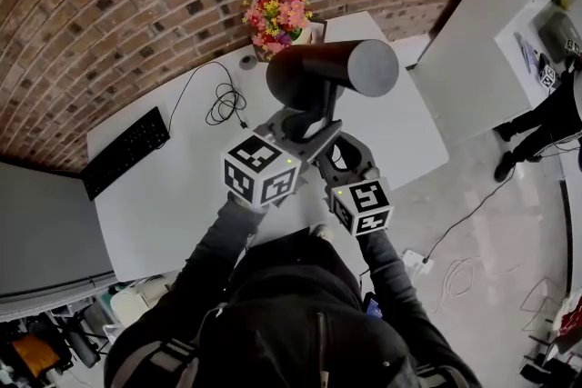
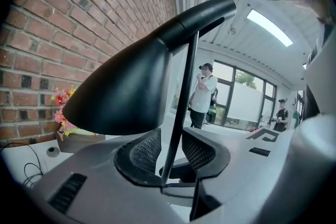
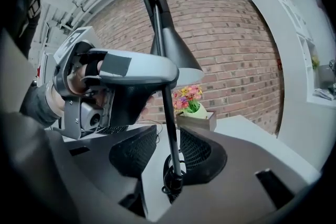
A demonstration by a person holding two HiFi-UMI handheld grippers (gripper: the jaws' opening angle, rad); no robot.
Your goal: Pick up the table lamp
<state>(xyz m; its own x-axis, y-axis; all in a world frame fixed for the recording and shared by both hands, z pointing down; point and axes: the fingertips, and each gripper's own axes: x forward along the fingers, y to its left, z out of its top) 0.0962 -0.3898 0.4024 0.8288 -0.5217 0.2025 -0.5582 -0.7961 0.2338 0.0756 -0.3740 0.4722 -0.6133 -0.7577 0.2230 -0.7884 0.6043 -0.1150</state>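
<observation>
The person's dark jacket (image 1: 291,323) fills the bottom of the head view. Both sleeves reach forward to the two marker cubes, which sit just on the near side of the table lamp (image 1: 332,73).

The black lamp stands on the white table (image 1: 155,195). Its cone shade (image 2: 131,92) tops a thin dark stem (image 2: 181,113).

The left gripper (image 2: 172,152) has its fingers apart. The stem rises through the gap between the mesh pads (image 2: 144,152), with daylight on either side, so nothing is clamped. The shade hangs right above these jaws.

The right gripper (image 3: 167,153) is likewise spread wide. The stem passes between its pads (image 3: 197,152), somewhat closer to the right-hand one but not pressed by it. The lamp's base (image 3: 173,183), with a loop of cord at it, shows low in that gap against the white top. Seen from this gripper, the left gripper sits higher on the stem, just under the shade, and a gloved hand (image 3: 79,86) holds it.

Beyond the lamp, against the brick wall (image 1: 109,4), is a pot of pink and yellow flowers (image 1: 277,18) in a small wooden box. A coiled black cable (image 1: 225,104) lies near the lamp on its left, and a black keyboard (image 1: 125,150) lies well apart farther left, at the table's edge. Far to the lamp's right another person (image 1: 546,118) stands on the floor.
</observation>
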